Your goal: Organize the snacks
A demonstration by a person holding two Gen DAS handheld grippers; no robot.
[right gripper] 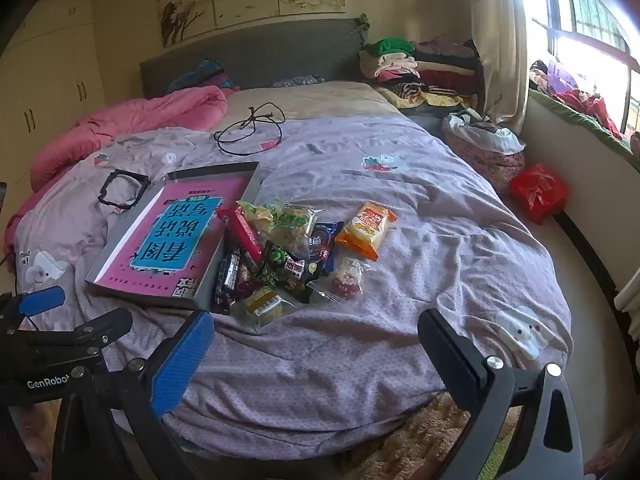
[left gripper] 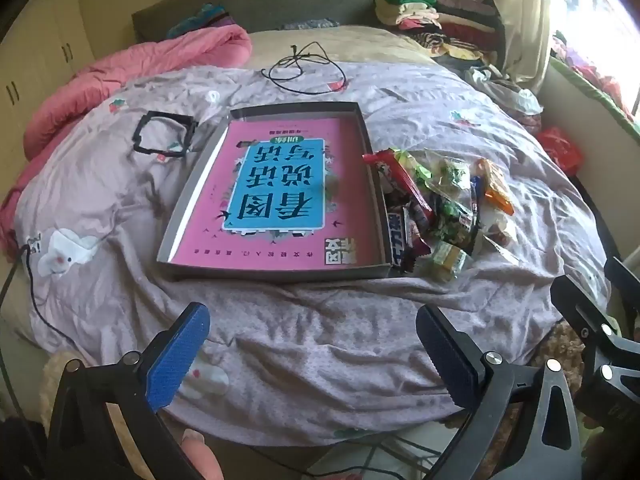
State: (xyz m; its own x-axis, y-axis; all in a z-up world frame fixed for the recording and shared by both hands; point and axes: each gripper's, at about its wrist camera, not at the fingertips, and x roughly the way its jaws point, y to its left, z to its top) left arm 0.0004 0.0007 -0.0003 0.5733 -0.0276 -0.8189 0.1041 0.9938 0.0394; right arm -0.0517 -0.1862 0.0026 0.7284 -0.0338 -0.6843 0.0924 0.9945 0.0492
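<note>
Snacks (right gripper: 296, 252) are heaped on the bed (right gripper: 420, 216) against the empty tray's (left gripper: 176, 216) right edge, ready for sorting; left gripper (left gripper: 312, 352) and right gripper (right gripper: 316, 356) are held released, empty, near the foot edge.

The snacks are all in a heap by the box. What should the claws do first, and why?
Probably lower the right claw onto the nearest packet in the snack pile. Both claws are open and empty, the pile lies beside the box, and no snacks are in it yet.
</note>
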